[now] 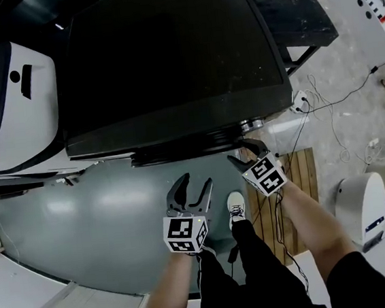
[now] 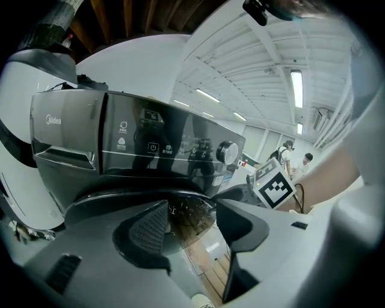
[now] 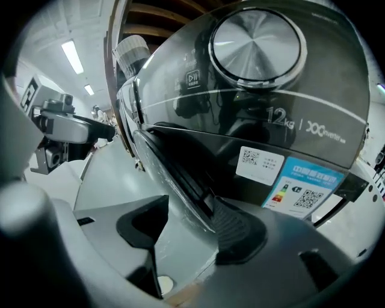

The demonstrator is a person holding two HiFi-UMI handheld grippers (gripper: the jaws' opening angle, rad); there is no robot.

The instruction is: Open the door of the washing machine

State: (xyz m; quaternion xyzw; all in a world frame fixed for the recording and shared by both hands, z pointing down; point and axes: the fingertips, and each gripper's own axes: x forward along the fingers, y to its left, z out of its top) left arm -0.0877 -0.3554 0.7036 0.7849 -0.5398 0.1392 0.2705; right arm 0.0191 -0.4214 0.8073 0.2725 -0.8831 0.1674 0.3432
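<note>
From above, the head view shows a dark front-loading washing machine (image 1: 169,63), its round door (image 1: 185,147) bulging toward me. My left gripper (image 1: 195,182) hangs open in front of the door, off it. In the left gripper view the left gripper (image 2: 191,222) frames the door glass (image 2: 186,213) below the control panel (image 2: 138,141), nothing between the jaws. My right gripper (image 1: 244,153) is at the door's right edge. In the right gripper view the right gripper (image 3: 189,225) straddles the door rim (image 3: 174,174): the right pad lies against it, the left pad stands apart.
A white machine (image 1: 16,107) stands to the left of the washer. A wooden pallet (image 1: 297,173), cables (image 1: 324,102) and a white appliance (image 1: 362,207) lie to the right. My shoe (image 1: 236,207) is on the grey floor. The dial (image 3: 255,42) sits above the door.
</note>
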